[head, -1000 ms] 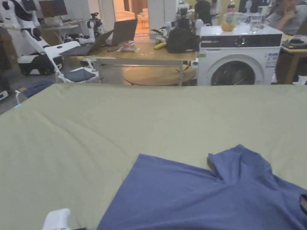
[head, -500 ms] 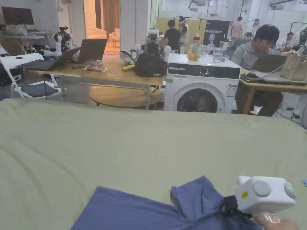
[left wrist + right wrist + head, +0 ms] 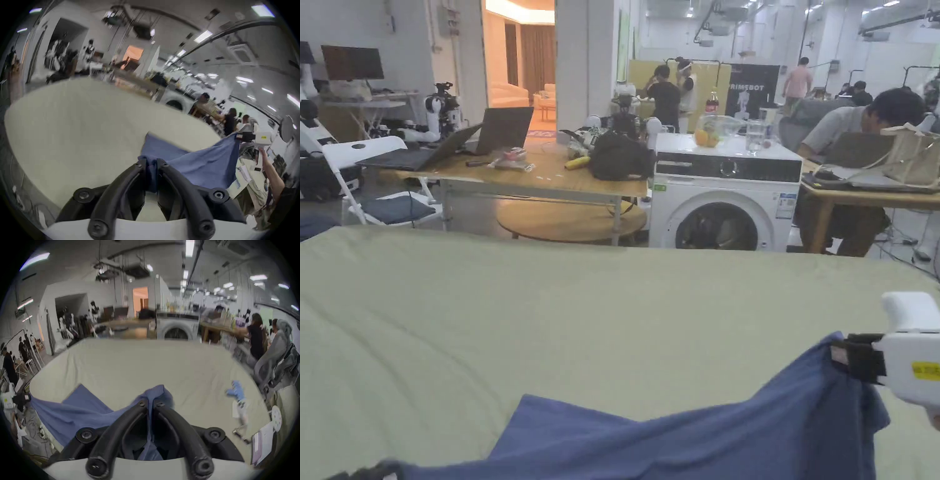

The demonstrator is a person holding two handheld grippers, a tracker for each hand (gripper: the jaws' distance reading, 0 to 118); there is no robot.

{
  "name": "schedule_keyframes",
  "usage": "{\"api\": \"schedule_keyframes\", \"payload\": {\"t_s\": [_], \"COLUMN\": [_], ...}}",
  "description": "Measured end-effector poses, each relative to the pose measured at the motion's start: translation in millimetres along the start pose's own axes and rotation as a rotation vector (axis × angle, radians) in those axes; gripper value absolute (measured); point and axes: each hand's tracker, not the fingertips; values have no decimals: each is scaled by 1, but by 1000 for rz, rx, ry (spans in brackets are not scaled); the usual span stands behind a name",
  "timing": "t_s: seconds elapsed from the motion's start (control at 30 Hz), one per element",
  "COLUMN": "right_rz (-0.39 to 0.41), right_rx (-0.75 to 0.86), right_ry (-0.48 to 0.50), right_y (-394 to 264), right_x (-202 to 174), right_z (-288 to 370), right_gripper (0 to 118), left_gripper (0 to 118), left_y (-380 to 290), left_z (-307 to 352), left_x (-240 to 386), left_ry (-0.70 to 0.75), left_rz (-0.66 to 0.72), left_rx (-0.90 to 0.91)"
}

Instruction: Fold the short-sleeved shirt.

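Both claws are clenched on the blue short-sleeved shirt [image 3: 700, 431]: the left claw [image 3: 151, 164] and right claw [image 3: 151, 404] hold it stretched between them, lifted partly above the olive-covered counter [image 3: 550, 312].

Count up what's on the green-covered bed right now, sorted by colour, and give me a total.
Dark blue: 1, the short-sleeved cotton shirt, lifted at two points by the left gripper and right gripper, part of it resting on the pale green bed sheet.
Light blue: 1, a small light blue cloth item near the sheet's right edge, too blurred to identify.
Total: 2.
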Motion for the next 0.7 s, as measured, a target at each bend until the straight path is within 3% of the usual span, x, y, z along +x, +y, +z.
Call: {"api": "schedule_keyframes", "payload": {"t_s": [0.13,0.3,0.37,0.47,0.7], "right_rz": [-11,-24,-44,-6,-62], "right_rx": [176,301,322,352,379], "right_ry": [-59,-174,-194,-268,-282], "right_y": [47,118,151,194,271], "right_x": [4,19,25,25,23], "right_z": [67,103,97,88,38], "right_gripper": [2,2,2,2,2], "left_gripper": [6,6,6,6,6], "left_y": [73,179,222,278,365], "left_z": [6,-26,-44,-70,-118], "left_x": [31,60,71,89,107], "left_ry": [-73,-157,-137,-82,10], "left_rz": [-104,-171,-196,-280,-305], "left_rx": [188,337,353,377,374]}}
